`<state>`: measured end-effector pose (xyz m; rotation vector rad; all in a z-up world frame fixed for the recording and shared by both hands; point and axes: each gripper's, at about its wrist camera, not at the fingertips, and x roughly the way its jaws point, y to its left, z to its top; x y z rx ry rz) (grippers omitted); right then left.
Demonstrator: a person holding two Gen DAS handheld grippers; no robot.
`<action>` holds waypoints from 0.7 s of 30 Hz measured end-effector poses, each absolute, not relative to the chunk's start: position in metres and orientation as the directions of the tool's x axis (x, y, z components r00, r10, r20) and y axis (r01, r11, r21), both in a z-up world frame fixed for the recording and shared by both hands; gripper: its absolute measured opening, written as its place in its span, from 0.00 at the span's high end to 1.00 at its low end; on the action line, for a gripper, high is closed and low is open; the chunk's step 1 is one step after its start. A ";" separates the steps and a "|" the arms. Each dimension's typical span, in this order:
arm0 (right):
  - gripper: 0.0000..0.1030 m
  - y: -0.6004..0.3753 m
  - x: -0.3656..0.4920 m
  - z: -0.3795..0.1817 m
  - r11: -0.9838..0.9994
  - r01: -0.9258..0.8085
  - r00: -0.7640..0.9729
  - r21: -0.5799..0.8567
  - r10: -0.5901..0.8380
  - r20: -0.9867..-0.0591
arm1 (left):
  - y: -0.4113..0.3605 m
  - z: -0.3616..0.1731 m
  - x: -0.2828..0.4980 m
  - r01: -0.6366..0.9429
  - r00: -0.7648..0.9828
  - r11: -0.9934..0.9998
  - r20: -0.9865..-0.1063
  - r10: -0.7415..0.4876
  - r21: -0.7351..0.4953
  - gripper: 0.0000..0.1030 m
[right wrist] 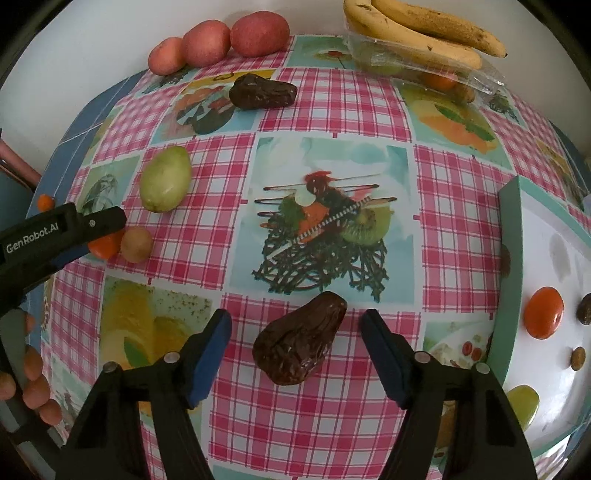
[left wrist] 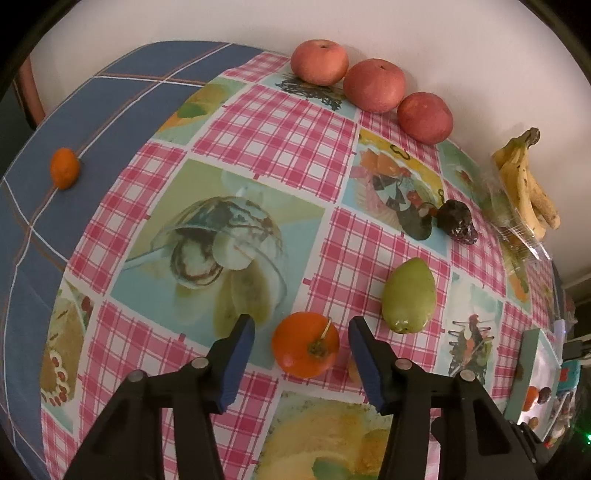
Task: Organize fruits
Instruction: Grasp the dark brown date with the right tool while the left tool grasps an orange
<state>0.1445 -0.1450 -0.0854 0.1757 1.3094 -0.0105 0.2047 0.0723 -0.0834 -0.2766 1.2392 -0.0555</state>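
My left gripper (left wrist: pixel 301 356) gapes around the small round orange fruit (left wrist: pixel 306 345), my right gripper (right wrist: pixel 295 354) likewise brackets the wrinkled brown date (right wrist: pixel 297 338), neither gripping, both poised to lift toward the white teal-rimmed tray (right wrist: pixel 511 236), the green pear-shaped fruit (left wrist: pixel 408 295) beyond leaving room.

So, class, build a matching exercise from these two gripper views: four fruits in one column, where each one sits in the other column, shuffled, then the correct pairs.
Things
1. three round red apples
2. bunch of spotted yellow bananas
3. wrinkled dark brown date
4. small round orange fruit with a dry stem

Places
A. between the open right gripper's fingers
B. on a clear plastic packet
C. in a row along the wall
D. between the open left gripper's fingers

Pairs: 1-C, 2-B, 3-A, 4-D
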 end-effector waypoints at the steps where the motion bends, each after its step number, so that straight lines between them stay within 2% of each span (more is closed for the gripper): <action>1: 0.28 -0.143 0.144 -0.086 0.987 0.106 0.262 0.122 0.091 -0.961 | 0.071 -0.084 0.205 -0.104 0.329 0.968 -0.927 -0.182 -0.228 0.46; 3: 0.30 -0.141 0.144 -0.086 0.989 0.100 0.260 0.107 0.077 -0.962 | 0.069 -0.084 0.205 -0.098 0.327 0.973 -0.930 -0.166 -0.209 0.51; 6: 0.42 -0.139 0.144 -0.086 0.993 0.089 0.262 0.081 0.055 -0.963 | 0.068 -0.085 0.205 -0.094 0.323 0.972 -0.930 -0.174 -0.215 0.61; 8: 0.55 -0.139 0.142 -0.083 0.992 0.084 0.267 0.096 0.070 -0.961 | 0.066 -0.085 0.206 -0.088 0.322 0.974 -0.931 -0.172 -0.210 0.63; 11: 0.64 -0.140 0.141 -0.079 0.987 0.084 0.274 0.140 0.112 -0.955 | 0.065 -0.085 0.206 -0.084 0.322 0.975 -0.931 -0.170 -0.207 0.63; 21: 0.64 -0.155 0.138 -0.050 0.977 0.101 0.330 0.187 0.144 -0.933 | 0.076 -0.063 0.200 -0.098 0.360 0.975 -0.920 -0.153 -0.201 0.63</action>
